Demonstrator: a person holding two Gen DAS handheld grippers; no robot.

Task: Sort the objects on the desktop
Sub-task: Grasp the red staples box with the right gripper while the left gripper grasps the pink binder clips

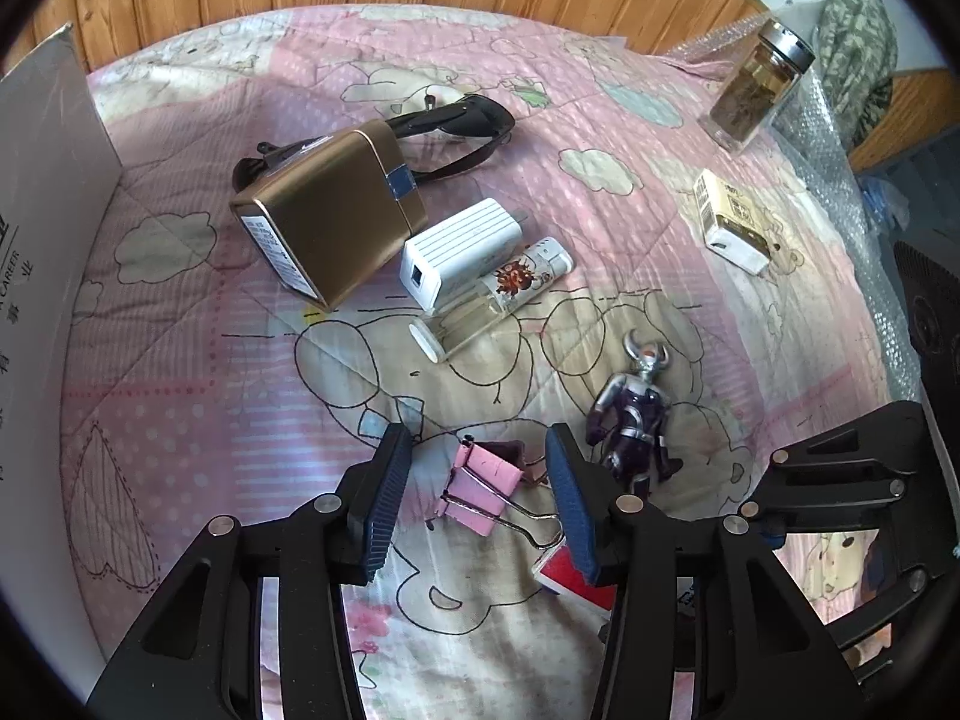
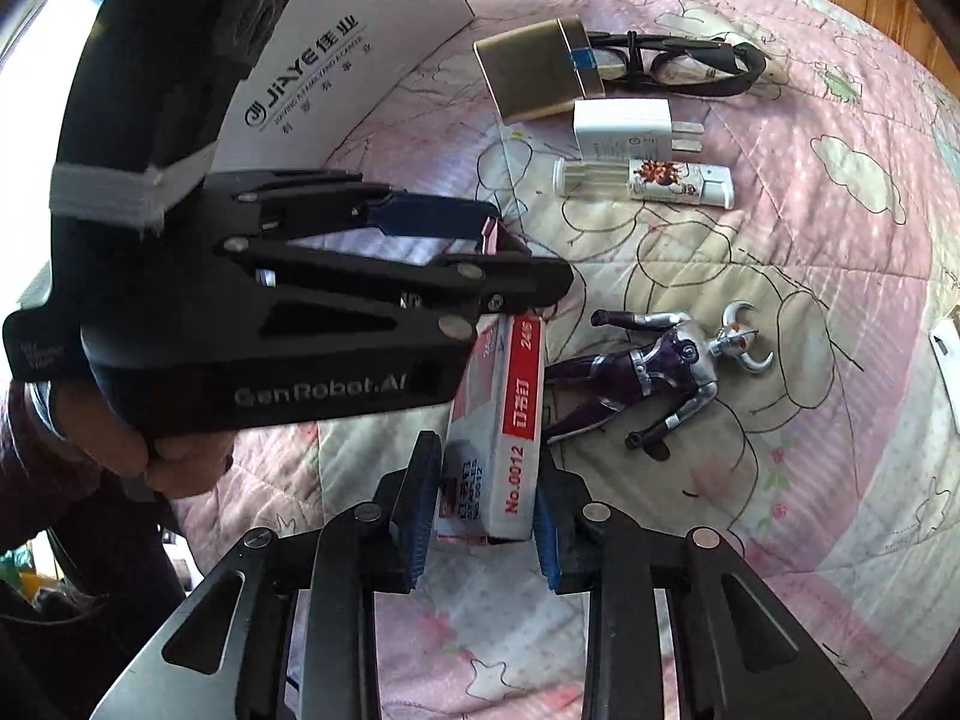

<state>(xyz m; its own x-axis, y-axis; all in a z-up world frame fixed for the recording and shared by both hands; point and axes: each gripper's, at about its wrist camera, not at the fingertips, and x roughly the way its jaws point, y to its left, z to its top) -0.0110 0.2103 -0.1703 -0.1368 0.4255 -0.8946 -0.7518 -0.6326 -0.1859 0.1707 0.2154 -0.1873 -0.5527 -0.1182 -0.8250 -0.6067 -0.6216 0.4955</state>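
On the pink quilt (image 1: 180,360) a pink binder clip (image 1: 480,480) lies between the blue pads of my left gripper (image 1: 477,438), which is open around it without pressing. In the right wrist view the same left gripper (image 2: 516,246) shows from the side, a sliver of the pink clip (image 2: 491,234) at its tips. My right gripper (image 2: 485,444) is shut on a red and white staple box (image 2: 510,420), its pads against both long sides. A corner of that staple box (image 1: 564,576) peeks out beside my left gripper's right finger. A person's hand (image 2: 174,462) grips the left gripper's handle.
Further back lie a gold box (image 1: 327,210), black glasses (image 1: 468,120), a white charger (image 1: 456,252) and a printed lighter (image 1: 498,294). A silver and purple toy figure (image 1: 636,420) lies right of the clip. A spice jar (image 1: 756,90), a small white and gold box (image 1: 732,222) and a white carton wall (image 1: 42,210) ring the quilt.
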